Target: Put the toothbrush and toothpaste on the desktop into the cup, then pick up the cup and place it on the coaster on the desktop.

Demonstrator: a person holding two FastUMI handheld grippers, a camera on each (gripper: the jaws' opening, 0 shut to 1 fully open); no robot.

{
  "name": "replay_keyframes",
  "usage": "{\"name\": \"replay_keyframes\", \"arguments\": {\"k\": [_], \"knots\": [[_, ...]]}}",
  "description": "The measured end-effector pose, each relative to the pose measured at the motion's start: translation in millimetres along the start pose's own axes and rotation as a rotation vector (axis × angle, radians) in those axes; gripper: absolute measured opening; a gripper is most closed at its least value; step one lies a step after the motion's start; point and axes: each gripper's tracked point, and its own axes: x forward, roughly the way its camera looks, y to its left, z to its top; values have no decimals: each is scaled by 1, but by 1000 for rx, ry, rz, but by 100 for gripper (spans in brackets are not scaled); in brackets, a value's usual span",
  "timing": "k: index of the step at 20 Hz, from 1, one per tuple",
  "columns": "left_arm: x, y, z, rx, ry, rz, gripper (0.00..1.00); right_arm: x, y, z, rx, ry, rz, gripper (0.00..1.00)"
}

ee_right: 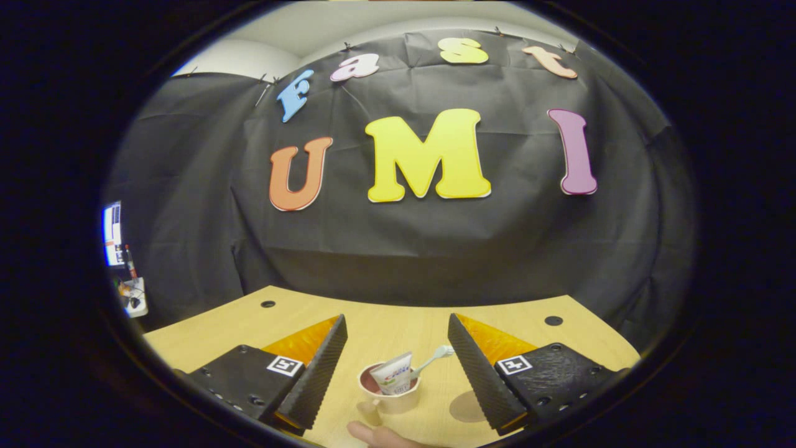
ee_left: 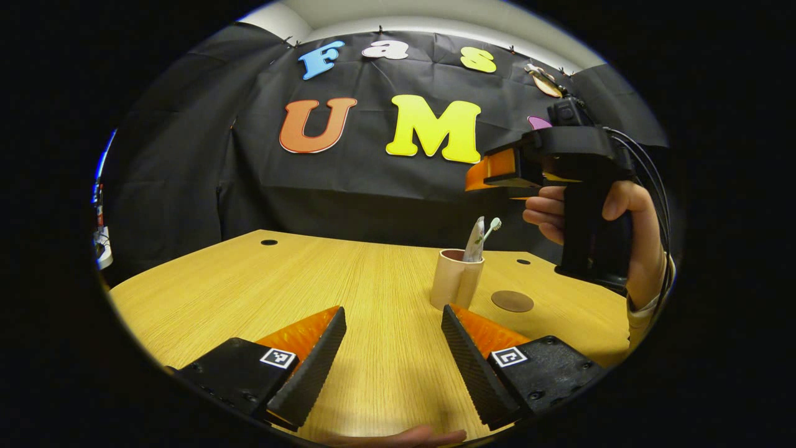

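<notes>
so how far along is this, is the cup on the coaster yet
Done: toothbrush and toothpaste stand in the cup. In hand: right gripper is open above the cup. Left: grasping the cup and placing it on the coaster beside it.

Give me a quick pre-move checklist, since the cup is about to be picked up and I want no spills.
1. Toothbrush in cup: ok.
2. Toothpaste in cup: ok.
3. Cup upright on the desk: ok.
4. Coaster bare, beside the cup: ok.
5. Right gripper open, above the cup: ok.
6. Left gripper open, apart from the cup: ok.
</notes>
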Motion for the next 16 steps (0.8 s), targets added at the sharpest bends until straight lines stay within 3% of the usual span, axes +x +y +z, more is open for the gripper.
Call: {"name": "replay_keyframes", "arguments": {"k": [2, 7, 11, 16], "knots": [[8, -9, 1, -19, 12, -36, 98, -13, -20, 10, -25, -45, -62, 98], [31, -21, 5, -4, 58, -58, 98, -53, -52, 29, -22, -131, -109, 97], [48, -37, 23, -24, 100, -78, 98, -85, -93, 44, -56, -200, -207, 96], [63, -66, 55, -28, 163, -101, 98, -121, -121, 35, -48, -195, -223, 96]]}}
